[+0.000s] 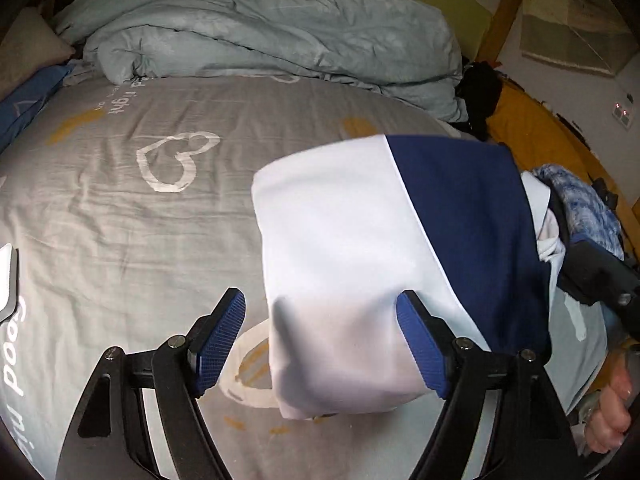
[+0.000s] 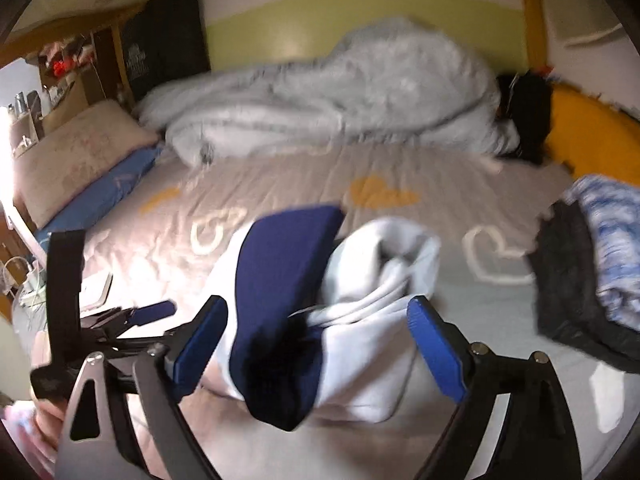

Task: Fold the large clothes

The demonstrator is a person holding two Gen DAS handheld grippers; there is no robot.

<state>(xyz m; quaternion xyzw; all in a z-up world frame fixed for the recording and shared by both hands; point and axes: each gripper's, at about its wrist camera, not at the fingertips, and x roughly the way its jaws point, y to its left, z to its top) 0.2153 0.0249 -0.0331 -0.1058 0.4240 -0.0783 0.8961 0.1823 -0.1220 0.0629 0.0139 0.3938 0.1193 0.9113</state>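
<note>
A folded white and navy garment (image 1: 340, 240) lies on the grey heart-print bed sheet (image 1: 120, 208). In the left wrist view its near white end sits between the jaws of my left gripper (image 1: 322, 344), which stand open; the left pad is clear of the cloth. In the right wrist view the same garment (image 2: 280, 272), navy band on the left and bunched white hood on the right, lies between the wide-open jaws of my right gripper (image 2: 318, 352), with neither pad pressing it. The left gripper (image 2: 136, 316) shows at lower left there.
A crumpled pale blue duvet (image 1: 260, 36) fills the far side of the bed. A pillow (image 2: 76, 156) lies at the left. A stack of folded clothes (image 2: 592, 264) sits at the right edge. A person's hand (image 1: 612, 412) holds the right gripper's handle.
</note>
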